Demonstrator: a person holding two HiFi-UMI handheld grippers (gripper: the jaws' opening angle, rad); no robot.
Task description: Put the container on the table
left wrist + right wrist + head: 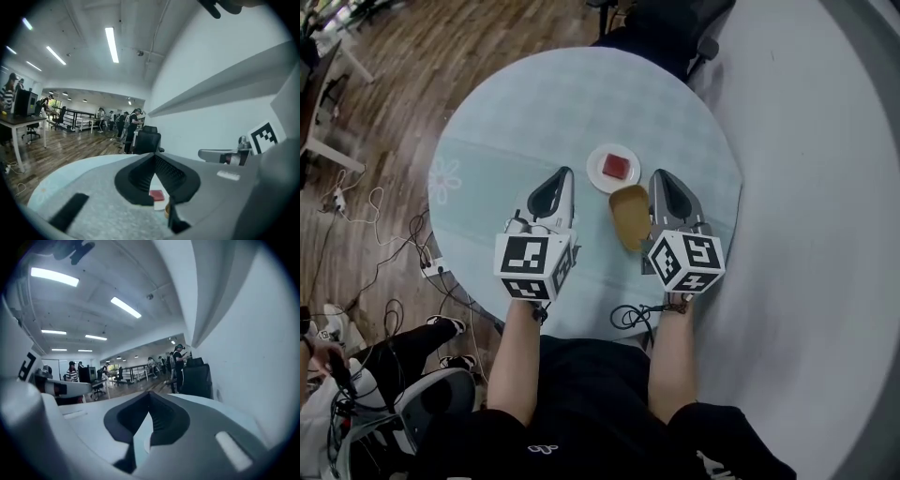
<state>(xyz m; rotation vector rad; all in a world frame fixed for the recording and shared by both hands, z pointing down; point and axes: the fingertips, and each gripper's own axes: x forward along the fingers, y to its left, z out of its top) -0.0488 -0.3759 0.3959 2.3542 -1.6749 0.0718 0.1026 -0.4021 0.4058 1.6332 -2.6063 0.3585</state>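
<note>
Right claw (662,175): jaws together, nothing gripped; held over round pale-blue bench (506,112). Left claw (565,173): likewise closed and empty. Tan oval container (629,216): on bench, between both claws, just beside right claw's left flank, gripped by neither. Beyond it, small white round plate (598,161) with red block (620,168), close to container's far rim.

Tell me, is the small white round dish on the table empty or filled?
Not empty: the small white round dish has a red square block lying in it.
</note>
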